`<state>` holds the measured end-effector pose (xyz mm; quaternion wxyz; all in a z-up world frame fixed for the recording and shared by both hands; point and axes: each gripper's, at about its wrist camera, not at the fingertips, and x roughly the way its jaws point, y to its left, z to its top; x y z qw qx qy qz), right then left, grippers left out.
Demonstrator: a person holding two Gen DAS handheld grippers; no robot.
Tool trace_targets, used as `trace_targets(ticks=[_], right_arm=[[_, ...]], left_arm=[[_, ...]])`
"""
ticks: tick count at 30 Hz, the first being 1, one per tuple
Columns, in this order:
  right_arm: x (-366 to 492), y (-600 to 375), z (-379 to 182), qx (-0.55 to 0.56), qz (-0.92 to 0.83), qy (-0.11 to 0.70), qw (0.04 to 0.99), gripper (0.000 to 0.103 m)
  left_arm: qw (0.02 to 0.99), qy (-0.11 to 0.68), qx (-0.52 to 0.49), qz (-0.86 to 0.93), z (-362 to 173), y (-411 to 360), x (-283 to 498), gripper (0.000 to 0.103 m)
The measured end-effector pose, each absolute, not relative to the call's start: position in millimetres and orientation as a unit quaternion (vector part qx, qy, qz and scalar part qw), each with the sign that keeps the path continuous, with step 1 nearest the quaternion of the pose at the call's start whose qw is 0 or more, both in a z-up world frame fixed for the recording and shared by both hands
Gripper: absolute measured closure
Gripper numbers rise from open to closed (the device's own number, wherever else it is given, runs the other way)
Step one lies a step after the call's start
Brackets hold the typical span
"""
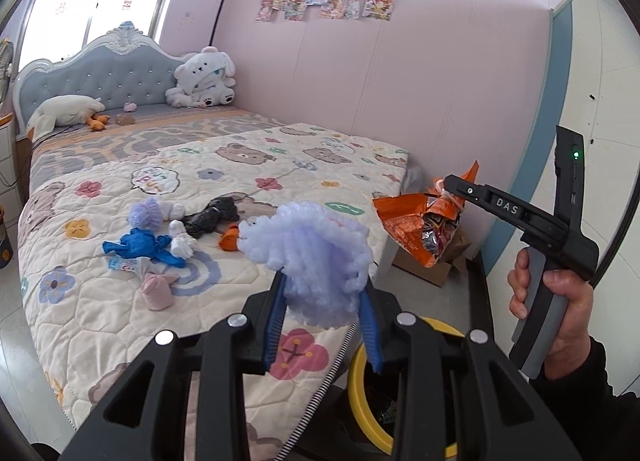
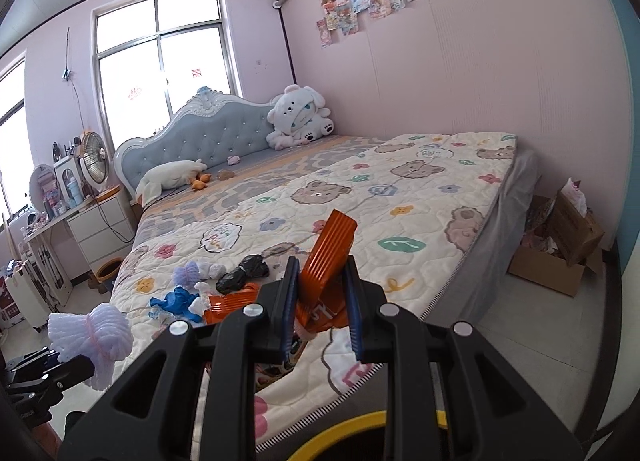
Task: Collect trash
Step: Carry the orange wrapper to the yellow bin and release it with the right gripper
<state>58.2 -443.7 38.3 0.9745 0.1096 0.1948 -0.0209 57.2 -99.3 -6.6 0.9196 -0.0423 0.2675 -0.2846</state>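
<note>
My left gripper point(image 1: 324, 301) is shut on a pale lilac foam net point(image 1: 308, 257), held above the bed's foot edge; the net also shows in the right wrist view point(image 2: 90, 337). My right gripper point(image 2: 322, 301) is shut on an orange snack wrapper point(image 2: 328, 257), seen in the left wrist view point(image 1: 420, 221) to the right of the bed. A yellow-rimmed bin point(image 1: 356, 373) stands on the floor below both grippers. On the quilt point(image 1: 224, 181) lie more trash: a blue glove point(image 1: 140, 245), a black bag point(image 1: 210, 215), white tissue point(image 1: 182, 241), a second lilac net point(image 1: 146, 213), a pink wad point(image 1: 154, 293).
The pink wall point(image 1: 400, 81) runs along the bed's right side. A cardboard box point(image 2: 560, 257) with clutter sits on the floor by the wall. Plush toys point(image 2: 300, 117) rest at the headboard. A nightstand point(image 2: 100, 229), fan and desk stand left of the bed.
</note>
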Motion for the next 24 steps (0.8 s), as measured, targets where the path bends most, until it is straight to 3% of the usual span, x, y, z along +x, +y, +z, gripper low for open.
trace_targets(ticks=[24], right_arm=[[-38, -512, -13, 0.142, -0.082, 0.238, 0.957, 0.081]], left_arm=[[0.865, 0.338, 0.005, -0.372, -40, -180, 41, 0.072]])
